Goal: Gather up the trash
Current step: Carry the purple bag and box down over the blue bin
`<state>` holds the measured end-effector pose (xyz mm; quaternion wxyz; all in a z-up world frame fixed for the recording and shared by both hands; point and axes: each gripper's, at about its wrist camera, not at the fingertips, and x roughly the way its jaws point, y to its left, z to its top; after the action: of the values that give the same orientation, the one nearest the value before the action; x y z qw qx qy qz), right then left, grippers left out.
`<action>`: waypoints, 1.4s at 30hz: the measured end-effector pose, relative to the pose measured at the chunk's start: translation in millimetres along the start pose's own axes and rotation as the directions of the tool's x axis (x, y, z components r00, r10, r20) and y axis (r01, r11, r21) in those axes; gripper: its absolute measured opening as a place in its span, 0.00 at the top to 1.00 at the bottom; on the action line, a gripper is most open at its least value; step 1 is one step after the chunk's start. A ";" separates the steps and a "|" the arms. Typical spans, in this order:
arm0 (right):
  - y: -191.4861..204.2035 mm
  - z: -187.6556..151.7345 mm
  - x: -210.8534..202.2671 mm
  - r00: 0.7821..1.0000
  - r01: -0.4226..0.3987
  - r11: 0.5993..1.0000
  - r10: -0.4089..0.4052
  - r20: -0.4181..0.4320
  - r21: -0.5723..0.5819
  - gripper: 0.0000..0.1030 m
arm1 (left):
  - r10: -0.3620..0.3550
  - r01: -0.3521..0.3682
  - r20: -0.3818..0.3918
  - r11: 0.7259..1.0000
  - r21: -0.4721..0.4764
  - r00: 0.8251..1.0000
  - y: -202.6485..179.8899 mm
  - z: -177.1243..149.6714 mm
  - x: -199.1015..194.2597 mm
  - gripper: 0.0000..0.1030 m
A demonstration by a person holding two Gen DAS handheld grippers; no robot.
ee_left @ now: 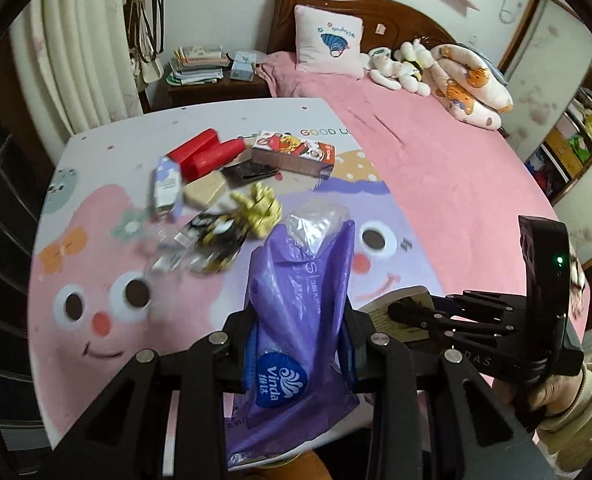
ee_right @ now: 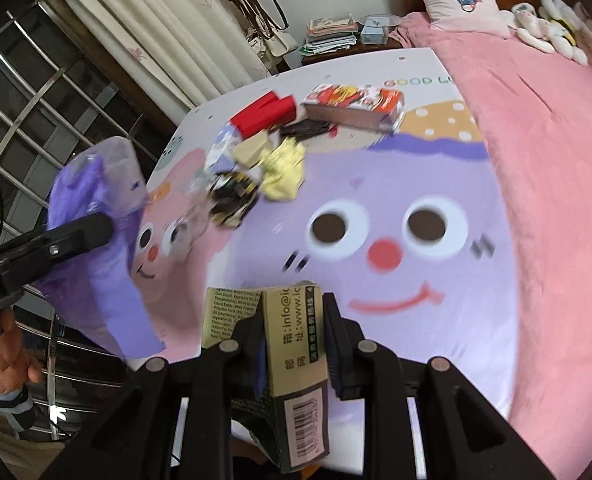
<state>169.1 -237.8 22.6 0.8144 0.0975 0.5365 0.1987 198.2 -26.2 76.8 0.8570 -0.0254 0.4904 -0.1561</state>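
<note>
My left gripper [ee_left: 300, 320] is shut on a purple plastic tissue wrapper [ee_left: 302, 276], which hangs lifted above the table; in the right wrist view the same wrapper [ee_right: 96, 280] and gripper [ee_right: 96, 228] appear at the left. My right gripper [ee_right: 290, 320] is shut on a tan and black carton [ee_right: 296, 360] with a barcode, also raised; it shows in the left wrist view as the right gripper [ee_left: 412, 312]. On the table lies a trash pile: red boxes [ee_left: 206, 152], a colourful carton [ee_left: 294, 154], crumpled yellow paper [ee_left: 260, 210], a black-yellow wrapper [ee_left: 216, 240].
The table wears a cartoon-face cloth [ee_right: 376, 240] and stands against a pink bed [ee_left: 436, 160] with a pillow and plush toys. A nightstand with papers [ee_left: 200, 66] is behind, with a curtain [ee_left: 80, 40] and a barred window [ee_right: 28, 92] to the left.
</note>
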 end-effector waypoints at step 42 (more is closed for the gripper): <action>-1.2 -335.5 219.2 0.938 0.287 0.892 -0.186 -0.293 0.350 0.77 | 0.028 -0.079 -0.382 0.990 -0.118 0.924 90.8 -373.9 201.5 0.71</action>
<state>-61.0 -163.2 -296.9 0.7222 0.1637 0.6720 -0.0018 -2.3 42.0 -302.5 0.7464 -0.0377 0.6566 -0.1022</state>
